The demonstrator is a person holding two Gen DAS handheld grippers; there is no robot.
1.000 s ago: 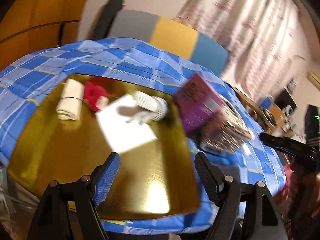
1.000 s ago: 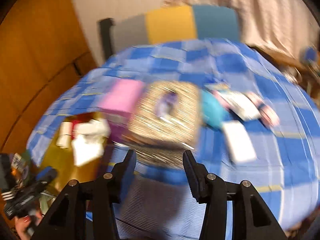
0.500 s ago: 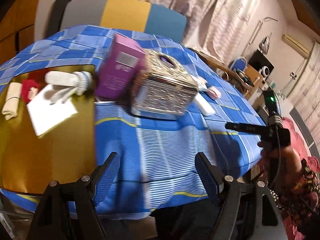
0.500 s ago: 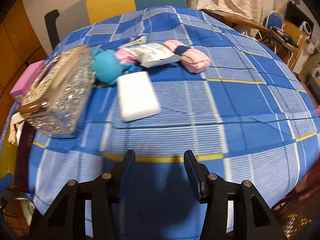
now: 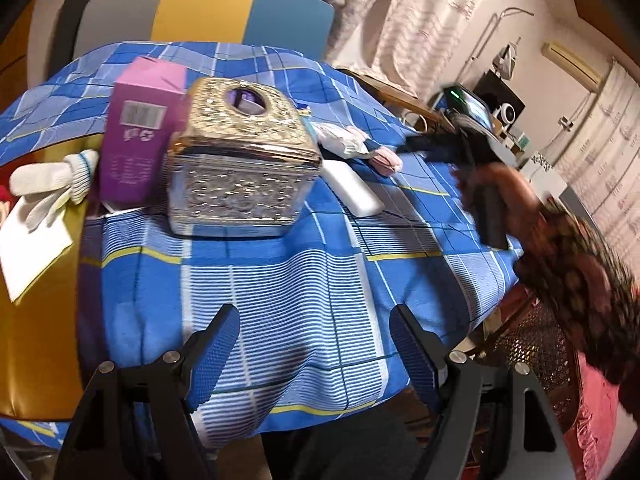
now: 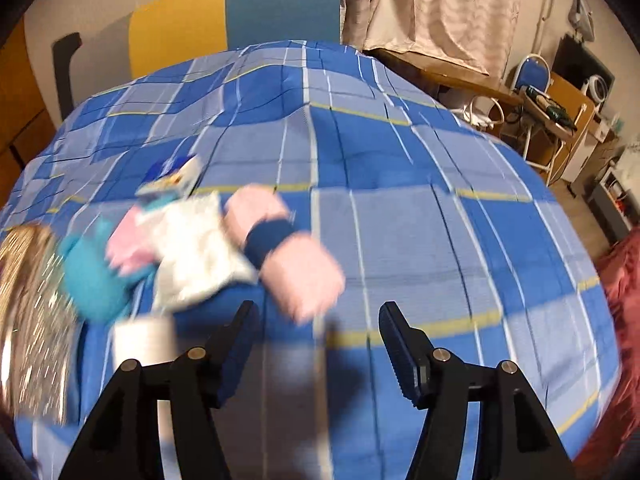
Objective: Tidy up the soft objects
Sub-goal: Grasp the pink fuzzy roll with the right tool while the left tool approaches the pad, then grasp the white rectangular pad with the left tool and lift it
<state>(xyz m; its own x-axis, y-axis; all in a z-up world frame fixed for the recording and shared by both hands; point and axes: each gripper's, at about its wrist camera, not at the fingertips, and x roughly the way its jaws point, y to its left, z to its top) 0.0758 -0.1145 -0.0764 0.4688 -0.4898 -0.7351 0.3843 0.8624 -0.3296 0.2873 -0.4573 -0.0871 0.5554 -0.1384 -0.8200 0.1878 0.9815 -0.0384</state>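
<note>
A pink roll with a dark blue band [image 6: 280, 248] lies on the blue checked tablecloth [image 6: 440, 220], just ahead of my open, empty right gripper [image 6: 316, 332]. Beside it lie a white packet [image 6: 196, 252], a teal soft ball [image 6: 96, 280] and a white sponge [image 6: 144, 340]. In the left wrist view, my left gripper [image 5: 316, 340] is open and empty over the cloth's front edge. White gloves [image 5: 52, 180] and a white cloth [image 5: 28, 248] lie on the gold tray [image 5: 36, 340] at left. The right gripper [image 5: 448, 148] shows at right.
A silver ornate tissue box [image 5: 244, 160] and a purple carton [image 5: 136, 140] stand mid-table between tray and soft items. A grey, yellow and blue chair [image 5: 208, 12] stands behind the table. Shelves and a folding chair [image 6: 536, 92] are at far right.
Both grippers swung right and forward. The left view went from the gold tray to the tissue box. The right gripper closed in on the pink roll.
</note>
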